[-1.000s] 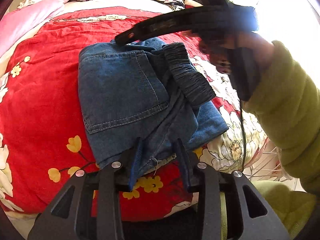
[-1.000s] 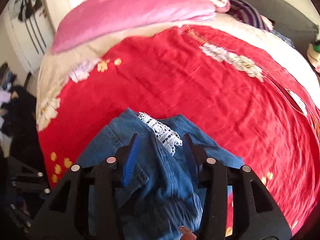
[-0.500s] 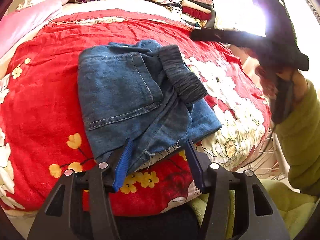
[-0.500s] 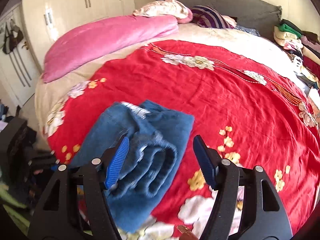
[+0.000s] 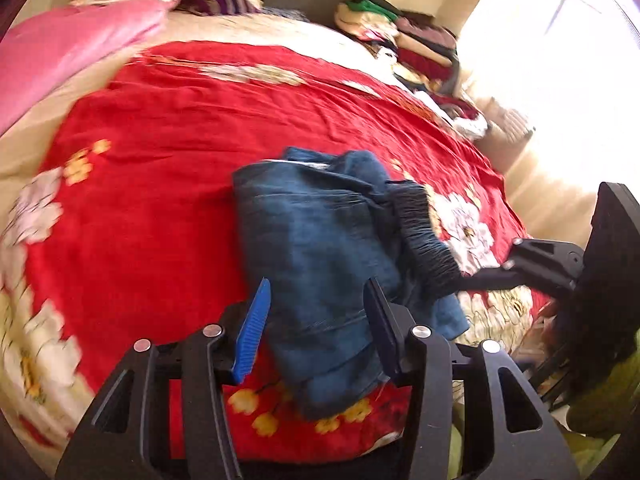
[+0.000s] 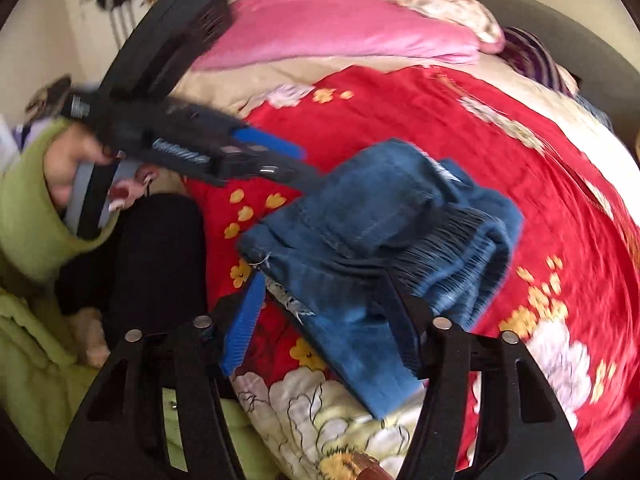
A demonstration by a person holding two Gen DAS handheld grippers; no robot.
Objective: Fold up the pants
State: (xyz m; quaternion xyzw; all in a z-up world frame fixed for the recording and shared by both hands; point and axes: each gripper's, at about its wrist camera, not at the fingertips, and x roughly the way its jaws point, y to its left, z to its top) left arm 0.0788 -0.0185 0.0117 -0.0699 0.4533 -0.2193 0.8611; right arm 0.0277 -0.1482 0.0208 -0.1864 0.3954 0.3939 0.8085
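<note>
Both my grippers hang over the folded pants (image 5: 320, 240), holding nothing.

My left gripper (image 5: 316, 320) and right gripper (image 6: 324, 320) have each just closed a little, jaws about half apart with denim below them, unpinched. The pants lie bundled on the red bedspread (image 5: 160, 160) near its edge; I'd judge squaring that loose, ragged hem comes next. Only the right view shows the hem (image 6: 288, 300) and my hand (image 6: 72, 168).

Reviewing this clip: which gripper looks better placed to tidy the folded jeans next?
Probably left. The left gripper hangs open right over the near edge of the jeans; the right gripper sits off beside the dark waistband, also open.
</note>
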